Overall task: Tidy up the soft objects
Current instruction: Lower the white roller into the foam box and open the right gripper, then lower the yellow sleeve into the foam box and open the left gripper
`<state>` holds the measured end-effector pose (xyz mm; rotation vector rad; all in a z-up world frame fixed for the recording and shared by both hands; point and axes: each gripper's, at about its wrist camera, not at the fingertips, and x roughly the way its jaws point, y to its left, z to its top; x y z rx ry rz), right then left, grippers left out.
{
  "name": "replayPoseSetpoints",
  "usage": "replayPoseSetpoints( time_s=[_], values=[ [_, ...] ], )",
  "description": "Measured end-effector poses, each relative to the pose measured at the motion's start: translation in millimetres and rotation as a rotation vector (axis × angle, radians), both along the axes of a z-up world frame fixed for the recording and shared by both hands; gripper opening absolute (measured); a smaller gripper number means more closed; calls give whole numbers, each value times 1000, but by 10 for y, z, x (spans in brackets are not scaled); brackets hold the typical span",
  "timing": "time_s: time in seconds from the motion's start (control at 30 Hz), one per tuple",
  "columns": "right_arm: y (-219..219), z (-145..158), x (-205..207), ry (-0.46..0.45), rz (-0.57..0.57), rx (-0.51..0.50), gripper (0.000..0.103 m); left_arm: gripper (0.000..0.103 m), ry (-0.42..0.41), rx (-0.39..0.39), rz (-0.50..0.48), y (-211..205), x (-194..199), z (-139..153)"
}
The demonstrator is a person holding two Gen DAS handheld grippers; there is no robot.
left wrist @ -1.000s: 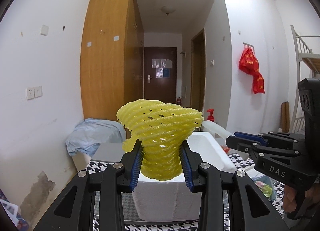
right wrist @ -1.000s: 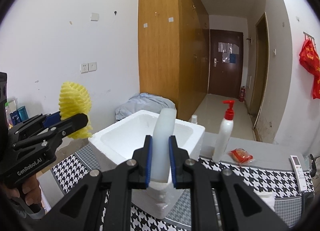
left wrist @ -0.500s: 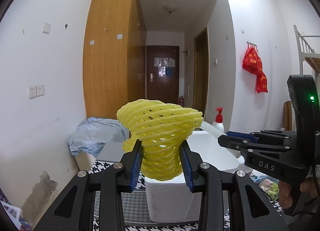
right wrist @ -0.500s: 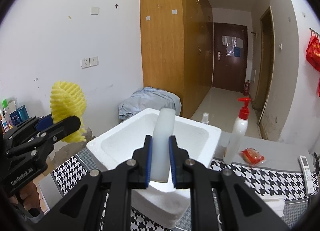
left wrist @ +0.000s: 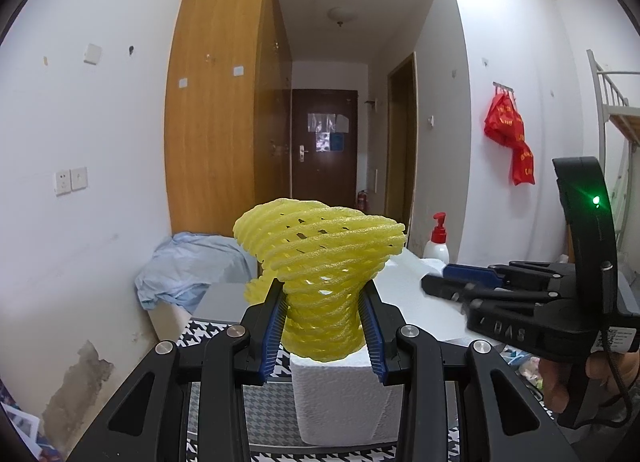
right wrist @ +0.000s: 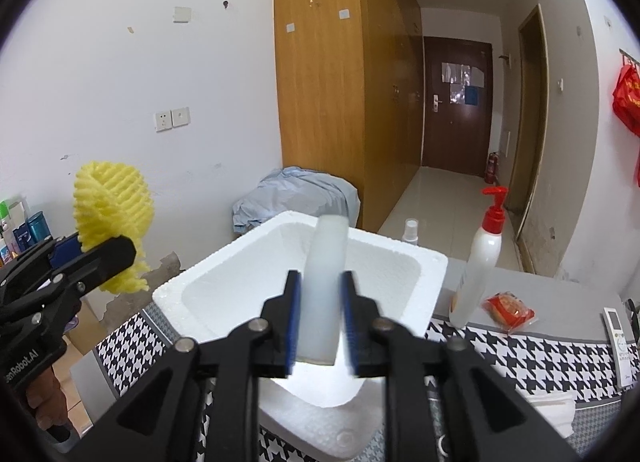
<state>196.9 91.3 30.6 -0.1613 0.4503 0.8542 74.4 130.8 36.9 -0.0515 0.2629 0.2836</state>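
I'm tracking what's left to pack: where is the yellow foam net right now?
The yellow foam net is clamped between the left gripper fingers, held in the air left of the white foam box, not yet inside it.

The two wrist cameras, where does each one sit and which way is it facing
Left wrist: sits on the left gripper, facing its yellow foam net, the hallway; right gripper and a hand show.
Right wrist: sits on the right gripper, whose jaws are opening around a white foam strip over the foam box; left gripper shows.
Shared: net, box, pump bottle.
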Motion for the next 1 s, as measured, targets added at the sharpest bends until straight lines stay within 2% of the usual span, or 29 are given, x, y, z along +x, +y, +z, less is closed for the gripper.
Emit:
replayPoseSetpoints(
  time_s=[0.07,0.23,0.3,0.47,0.57,0.7,1.0],
  values=[
    [14,-8,-14,-2,5,-9,68,38,2,1,-1,-1,6,-4],
    [-1,9,-108,-30,24,-5,70,38,4,-2,-4,5,23,-22],
    [-25,17,-109,-25,26,5,78,38,7,-6,-4,6,36,-27],
    [-83,58,-131,-35,29,20,82,38,10,-6,-7,31,52,-23],
    [-106,61,-138,-39,25,23,92,38,13,-6,-11,39,72,-13],
    [-142,71,-161,-47,18,29,99,38,16,-10,-22,54,100,-2],
    [-270,99,-180,-68,-10,26,103,38,33,-7,-56,20,233,4]
  ],
)
